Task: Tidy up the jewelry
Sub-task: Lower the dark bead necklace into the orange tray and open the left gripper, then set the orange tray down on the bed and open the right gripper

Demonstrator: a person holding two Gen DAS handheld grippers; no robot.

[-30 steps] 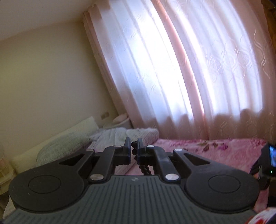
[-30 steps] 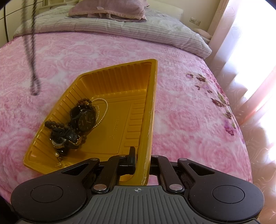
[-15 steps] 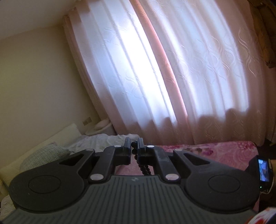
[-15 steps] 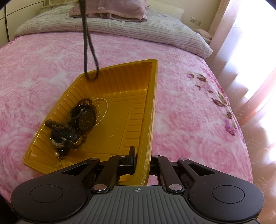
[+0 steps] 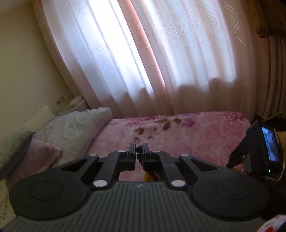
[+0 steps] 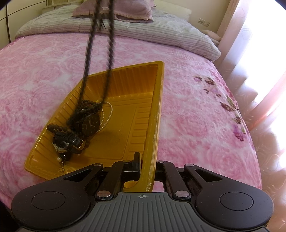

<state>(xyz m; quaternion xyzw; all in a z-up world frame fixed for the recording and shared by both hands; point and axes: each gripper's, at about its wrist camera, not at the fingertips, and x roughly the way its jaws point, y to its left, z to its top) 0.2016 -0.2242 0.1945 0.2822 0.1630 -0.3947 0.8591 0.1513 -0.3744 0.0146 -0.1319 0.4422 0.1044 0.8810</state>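
Observation:
A yellow plastic tray (image 6: 135, 100) lies on the pink bedspread. My right gripper (image 6: 147, 163) is shut on the tray's near right rim. In the tray's left part lie a black watch (image 6: 89, 123), a second watch (image 6: 68, 141), brown bead strings and a pearl strand (image 6: 107, 116). My left gripper (image 5: 140, 151) is shut on a dark bead necklace (image 5: 138, 157). The necklace (image 6: 109, 58) hangs as a blurred double strand from the top of the right wrist view, and its lower end reaches the jewelry pile in the tray.
The bed (image 6: 196, 114) has a striped quilt and a mauve pillow (image 6: 125, 9) at its head. Bright curtains (image 5: 160, 53) run along the bed's far side. The right hand's gripper with its lit screen (image 5: 268, 148) shows at the right edge of the left wrist view.
The hanging necklace has swung from the left of the tray to over it and sunk until its end meets the pile. The left gripper has tilted down toward the bed. The right gripper kept still.

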